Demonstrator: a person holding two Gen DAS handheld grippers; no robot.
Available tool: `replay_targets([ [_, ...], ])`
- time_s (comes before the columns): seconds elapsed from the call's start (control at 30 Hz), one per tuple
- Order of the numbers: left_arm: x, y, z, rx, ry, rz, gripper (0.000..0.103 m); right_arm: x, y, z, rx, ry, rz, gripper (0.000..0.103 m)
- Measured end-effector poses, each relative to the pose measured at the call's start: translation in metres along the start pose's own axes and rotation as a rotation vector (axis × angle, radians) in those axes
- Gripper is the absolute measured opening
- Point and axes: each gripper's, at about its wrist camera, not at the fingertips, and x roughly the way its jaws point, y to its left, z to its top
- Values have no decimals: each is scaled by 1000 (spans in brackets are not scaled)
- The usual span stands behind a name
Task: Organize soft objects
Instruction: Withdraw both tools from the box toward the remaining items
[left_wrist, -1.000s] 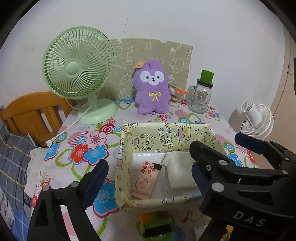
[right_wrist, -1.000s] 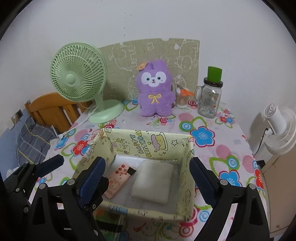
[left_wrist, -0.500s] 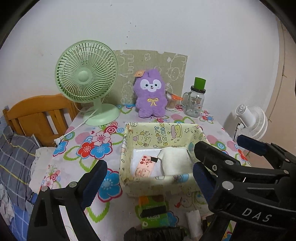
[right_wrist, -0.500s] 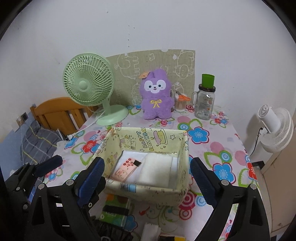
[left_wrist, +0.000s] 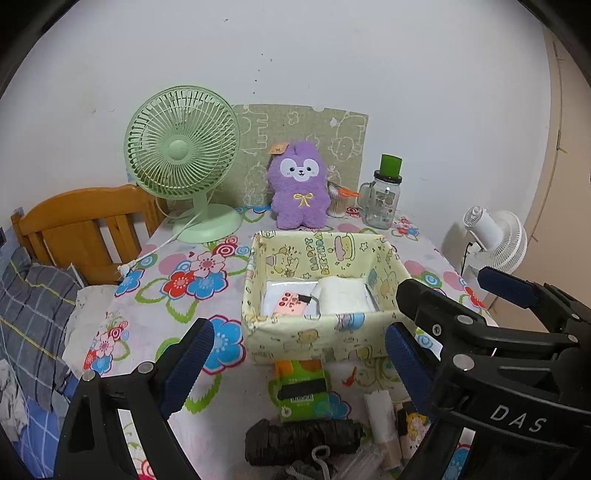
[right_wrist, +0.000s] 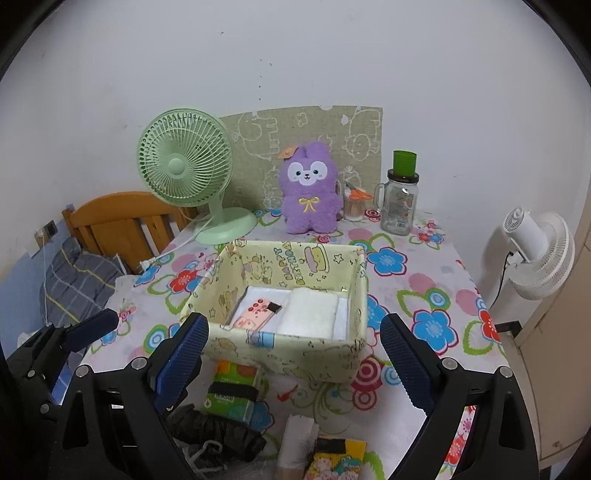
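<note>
Right now, left fingers: my left gripper (left_wrist: 297, 363) has its jaws spread wide with nothing between them; through the gap, lower centre of the left view, I see the near wall of the fabric box
Right fingers: my right gripper (right_wrist: 293, 352) is equally wide apart and carries nothing; its blue pads (right_wrist: 183, 363) frame the box front
Nearest items: green tissue pack (right_wrist: 232, 391), black bundle (left_wrist: 303, 435) and white roll (right_wrist: 297, 439) lie on the cloth at the bottom of the frame, outside the box, which I judge is why both tools sit back and free
Box: fabric box (right_wrist: 295, 356) stands mid-frame, top open; inside lie a pink pouch (right_wrist: 255, 314) at left and a folded white cloth (right_wrist: 308, 314) touching it at right, packed side by side, I judge to leave room
Plush: purple plush (right_wrist: 310, 192) stands upright at the upper centre, against the wall panel, well apart from the box
Pose: both tools are held level and side by side, above the near table edge, aimed at the box
Surroundings: green fan (left_wrist: 183, 155) upper left, glass jar (left_wrist: 382, 199) upper right
</note>
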Motion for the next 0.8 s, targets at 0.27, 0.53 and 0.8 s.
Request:
replay_targets([
  [0.27,-10,0,-16,0,-1,3,95,-12,1,-16,-9,-4,-3,96],
  [0.53,-13,-3,-33,3,9,-1,95,-17,0,-34,-16,0,-14,96],
  [0.8,-19,-4,-51,8,4,2,95,-17,-2,-52,-2,12,-12,95],
])
